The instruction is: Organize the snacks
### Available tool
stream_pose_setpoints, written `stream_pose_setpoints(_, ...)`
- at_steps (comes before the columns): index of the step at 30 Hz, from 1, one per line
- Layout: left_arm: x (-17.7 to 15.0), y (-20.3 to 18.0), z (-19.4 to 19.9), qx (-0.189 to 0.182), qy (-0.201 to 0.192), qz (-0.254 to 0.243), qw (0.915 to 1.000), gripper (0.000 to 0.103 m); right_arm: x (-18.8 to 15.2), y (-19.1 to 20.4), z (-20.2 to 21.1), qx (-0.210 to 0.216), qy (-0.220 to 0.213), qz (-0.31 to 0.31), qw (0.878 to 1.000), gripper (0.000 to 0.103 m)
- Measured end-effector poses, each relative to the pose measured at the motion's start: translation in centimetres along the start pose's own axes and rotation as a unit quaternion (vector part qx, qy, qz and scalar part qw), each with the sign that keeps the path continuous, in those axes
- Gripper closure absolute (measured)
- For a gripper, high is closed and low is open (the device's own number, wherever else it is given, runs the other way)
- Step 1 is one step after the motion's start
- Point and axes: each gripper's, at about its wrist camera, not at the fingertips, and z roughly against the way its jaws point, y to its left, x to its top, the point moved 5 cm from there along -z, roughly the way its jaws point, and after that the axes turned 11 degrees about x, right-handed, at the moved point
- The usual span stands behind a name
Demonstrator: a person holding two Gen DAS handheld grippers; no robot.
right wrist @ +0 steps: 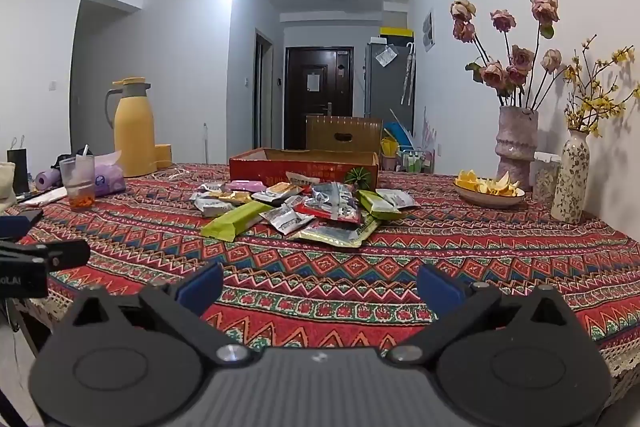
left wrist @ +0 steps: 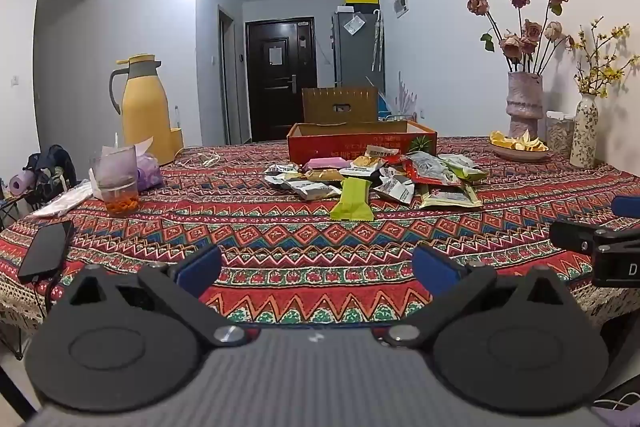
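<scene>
Task looks barely begun, if at all. The snack pile sits loose on the desk, centre of the left wrist view, spread just in front of the red cardboard box. In the right wrist view the same pile lies centre frame, in front of the box. Nothing can be seen inside the box; its interior is hidden from this low angle, so cannot tell if any packet is already in.

A green snack bar lies nearest the camera, at the front edge of the pile, touching the silver packets behind it. A red packet and a pink packet are mixed in, overlapping others.

Left claw is spread wide, blue pads well apart, gripping nothing, low at the bottom of frame over the near desk edge and well apart from the pile. Right claw is likewise wide apart and empty, bottom of its frame, also well short of the snacks.

Judgement: all visible packets are left to sort, presumably into the box. The green bar seems the easiest first pick, being at the front.

Clutter to avoid: yellow thermos and plastic cup at left, phone lower left, fruit plate and rose vase at right.
</scene>
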Motion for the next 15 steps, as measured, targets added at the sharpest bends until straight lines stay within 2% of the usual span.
stream_pose_setpoints(2, 0.0, -0.1, 0.0, -0.001, 0.001, -0.001, 1.0000, 0.000, 0.1, 0.0, 0.3, -0.001, 0.001, 0.001, 1.000, 0.000)
stream_pose_setpoints(4, 0.1, -0.3, 0.2, -0.001, 0.000, -0.002, 1.0000, 0.000, 0.1, 0.0, 0.0, -0.001, 0.019, 0.002, 1.000, 0.000)
stream_pose_setpoints(15, 0.0, 0.1, -0.1, -0.002, 0.003, 0.004, 1.0000, 0.000, -0.5, -0.3, -0.4, 0.000, 0.022, 0.001, 1.000, 0.000)
